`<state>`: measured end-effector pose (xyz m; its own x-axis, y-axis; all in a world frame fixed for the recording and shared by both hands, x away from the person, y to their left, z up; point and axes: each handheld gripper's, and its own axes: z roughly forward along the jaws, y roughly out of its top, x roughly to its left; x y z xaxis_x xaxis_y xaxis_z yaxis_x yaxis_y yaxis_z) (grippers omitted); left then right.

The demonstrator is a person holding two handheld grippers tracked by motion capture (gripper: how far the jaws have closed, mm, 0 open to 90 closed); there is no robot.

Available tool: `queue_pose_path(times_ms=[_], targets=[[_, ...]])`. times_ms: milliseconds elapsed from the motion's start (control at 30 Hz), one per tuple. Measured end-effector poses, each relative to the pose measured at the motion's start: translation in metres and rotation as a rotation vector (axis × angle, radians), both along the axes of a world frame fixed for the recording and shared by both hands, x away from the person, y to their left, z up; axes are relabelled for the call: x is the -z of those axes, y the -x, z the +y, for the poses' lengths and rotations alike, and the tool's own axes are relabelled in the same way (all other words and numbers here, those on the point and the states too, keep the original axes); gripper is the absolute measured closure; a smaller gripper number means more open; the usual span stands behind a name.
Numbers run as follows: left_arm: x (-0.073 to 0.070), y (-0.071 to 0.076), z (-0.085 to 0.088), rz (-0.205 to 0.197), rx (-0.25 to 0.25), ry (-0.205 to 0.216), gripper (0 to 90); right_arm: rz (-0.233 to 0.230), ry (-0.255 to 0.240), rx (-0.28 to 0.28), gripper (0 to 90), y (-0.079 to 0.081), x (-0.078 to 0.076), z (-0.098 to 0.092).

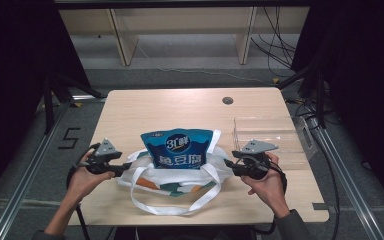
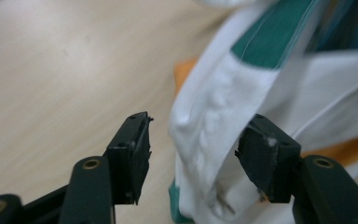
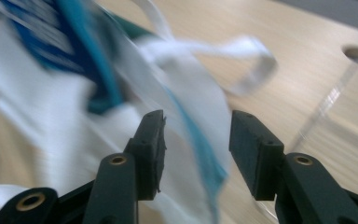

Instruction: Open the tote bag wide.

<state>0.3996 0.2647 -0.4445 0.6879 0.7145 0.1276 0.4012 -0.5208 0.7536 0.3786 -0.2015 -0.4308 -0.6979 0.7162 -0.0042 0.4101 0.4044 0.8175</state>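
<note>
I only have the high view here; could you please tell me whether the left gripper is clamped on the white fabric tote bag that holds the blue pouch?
Observer: No. In the left gripper view, the left gripper has its jaws open, with a fold of the white fabric tote bag with teal and orange print loose between them.
Operator: Thank you. And the other side?
Observer: The right gripper is open too. The bag's teal-trimmed edge lies between its jaws, unclamped.
</note>
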Motion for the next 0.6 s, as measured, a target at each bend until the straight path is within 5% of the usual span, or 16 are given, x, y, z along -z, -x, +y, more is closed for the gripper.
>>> queue_pose_path(times_ms=[167,200,267,433,467,533,600], targets=[[-0.021,-0.003,-0.014,-0.006,0.056,0.029,39.7,0.004,-0.044,-0.147,48.0,0.014,-0.017,0.019],[-0.021,-0.006,-0.021,0.019,0.057,0.073,37.6,0.018,-0.053,-0.161,46.5,0.016,-0.016,0.024],[-0.021,-0.013,-0.027,0.03,0.084,0.066,37.2,0.012,-0.04,-0.197,42.0,0.015,-0.014,0.032],[-0.006,-0.032,-0.042,0.135,0.152,0.101,38.3,0.038,0.003,-0.271,39.5,0.011,-0.004,0.053],[-0.003,-0.034,-0.045,0.148,0.147,0.114,41.3,0.044,0.028,-0.275,42.3,0.01,0.001,0.058],[0.0,-0.041,-0.05,0.125,0.174,0.037,52.9,0.055,0.089,-0.291,56.8,0.009,0.006,0.063],[0.001,-0.051,-0.052,0.14,0.162,0.049,66.7,0.075,0.131,-0.327,72.3,0.012,0.013,0.066]])
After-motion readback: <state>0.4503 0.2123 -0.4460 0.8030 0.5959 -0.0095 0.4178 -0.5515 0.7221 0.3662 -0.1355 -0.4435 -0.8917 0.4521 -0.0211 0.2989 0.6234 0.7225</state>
